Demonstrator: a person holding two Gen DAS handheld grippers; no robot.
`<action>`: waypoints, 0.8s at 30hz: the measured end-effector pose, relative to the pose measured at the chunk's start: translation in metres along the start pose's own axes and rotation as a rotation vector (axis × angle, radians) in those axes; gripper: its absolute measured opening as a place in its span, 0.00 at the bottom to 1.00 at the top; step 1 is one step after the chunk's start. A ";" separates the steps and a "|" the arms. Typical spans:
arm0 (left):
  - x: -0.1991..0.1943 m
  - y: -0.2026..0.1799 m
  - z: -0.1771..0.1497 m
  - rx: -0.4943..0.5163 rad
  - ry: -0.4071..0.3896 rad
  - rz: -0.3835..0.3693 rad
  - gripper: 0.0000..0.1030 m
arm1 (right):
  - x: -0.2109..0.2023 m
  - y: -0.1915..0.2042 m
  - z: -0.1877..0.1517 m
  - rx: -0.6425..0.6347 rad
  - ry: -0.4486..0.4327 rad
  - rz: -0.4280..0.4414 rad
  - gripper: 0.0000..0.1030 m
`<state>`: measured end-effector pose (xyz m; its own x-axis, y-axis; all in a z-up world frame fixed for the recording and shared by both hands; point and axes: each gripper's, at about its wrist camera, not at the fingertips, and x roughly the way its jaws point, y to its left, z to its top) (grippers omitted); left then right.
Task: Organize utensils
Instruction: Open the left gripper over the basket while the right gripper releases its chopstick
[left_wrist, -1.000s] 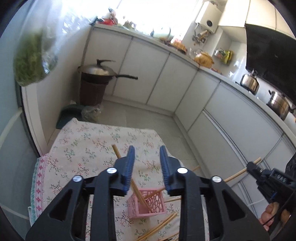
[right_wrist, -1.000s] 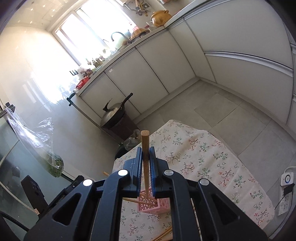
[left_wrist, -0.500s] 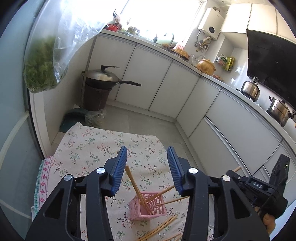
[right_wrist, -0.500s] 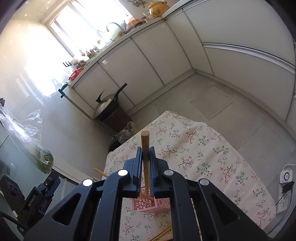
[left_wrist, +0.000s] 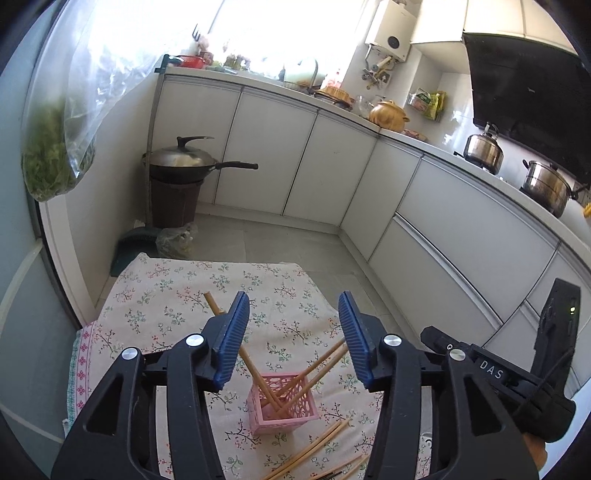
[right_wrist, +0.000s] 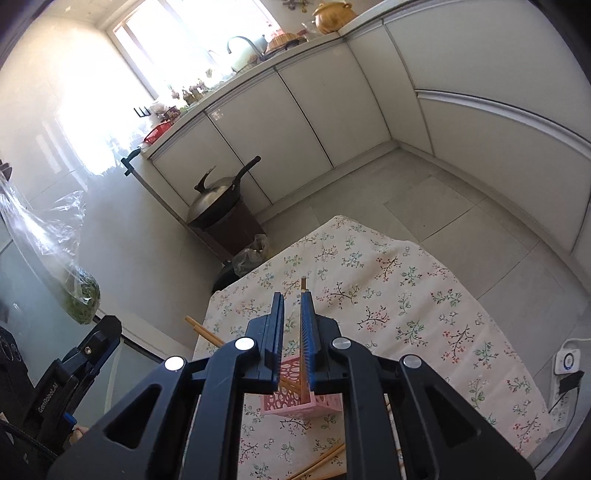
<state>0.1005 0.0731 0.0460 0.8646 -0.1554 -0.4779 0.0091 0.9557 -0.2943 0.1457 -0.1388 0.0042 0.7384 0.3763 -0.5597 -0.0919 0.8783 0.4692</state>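
Note:
A pink perforated basket (left_wrist: 282, 408) stands on the floral tablecloth (left_wrist: 177, 291) and holds several wooden chopsticks (left_wrist: 255, 363) that lean outward. My left gripper (left_wrist: 293, 332) is open and empty above the basket. My right gripper (right_wrist: 292, 325) is open a little above the basket (right_wrist: 295, 400). A chopstick (right_wrist: 303, 332) stands between its jaws against the right pad, its lower end in the basket. More chopsticks (left_wrist: 314, 448) lie loose on the cloth near the basket's front.
A lidded wok (left_wrist: 184, 160) on a brown bin stands on the floor beyond the table. A bag of greens (left_wrist: 55, 158) hangs at the left. White cabinets (left_wrist: 332, 173) line the room. A power strip (right_wrist: 567, 363) lies at the right.
My right gripper has opened and let go of the chopstick, which dropped lower into the basket. My left gripper has opened wider and pulled back from the basket.

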 end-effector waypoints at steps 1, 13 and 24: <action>0.000 -0.004 -0.001 0.009 -0.001 0.002 0.53 | -0.004 0.002 -0.001 -0.016 -0.006 -0.005 0.11; -0.008 -0.030 -0.023 0.109 -0.022 0.050 0.74 | -0.037 0.004 -0.022 -0.129 -0.068 -0.091 0.42; -0.002 -0.040 -0.047 0.158 0.016 0.077 0.93 | -0.064 -0.037 -0.032 -0.039 -0.128 -0.199 0.91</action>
<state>0.0743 0.0234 0.0198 0.8577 -0.0826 -0.5074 0.0226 0.9921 -0.1232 0.0803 -0.1862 0.0006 0.8230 0.1561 -0.5462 0.0404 0.9430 0.3303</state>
